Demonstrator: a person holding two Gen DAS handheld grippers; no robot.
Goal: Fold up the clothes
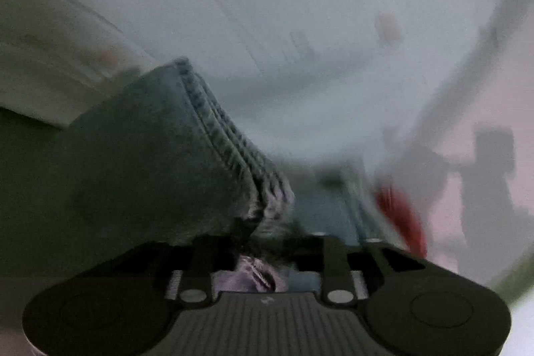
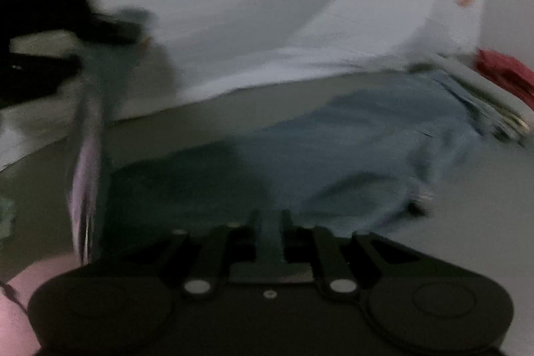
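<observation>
Left wrist view: the jeans (image 1: 160,155) rise from the left gripper (image 1: 263,242) toward 11 o'clock, a stitched hem edge running up the fold. The frayed denim end sits bunched between the two fingers, so this gripper is clamped on the jeans. A red cloth (image 1: 400,216) lies at 3 o'clock, blurred, beside a pale wall (image 1: 300,5).

Right wrist view: the jeans (image 2: 350,149) spread over the grey counter (image 2: 467,206) from 12 to 2 o'clock of the right gripper (image 2: 270,222). Its fingers stand nearly together with a dark strip of denim between them, gripping the jeans. The left gripper (image 2: 43,55) shows blurred at 10 o'clock, with denim hanging below it. The red cloth (image 2: 504,75) lies at 2 o'clock.
</observation>
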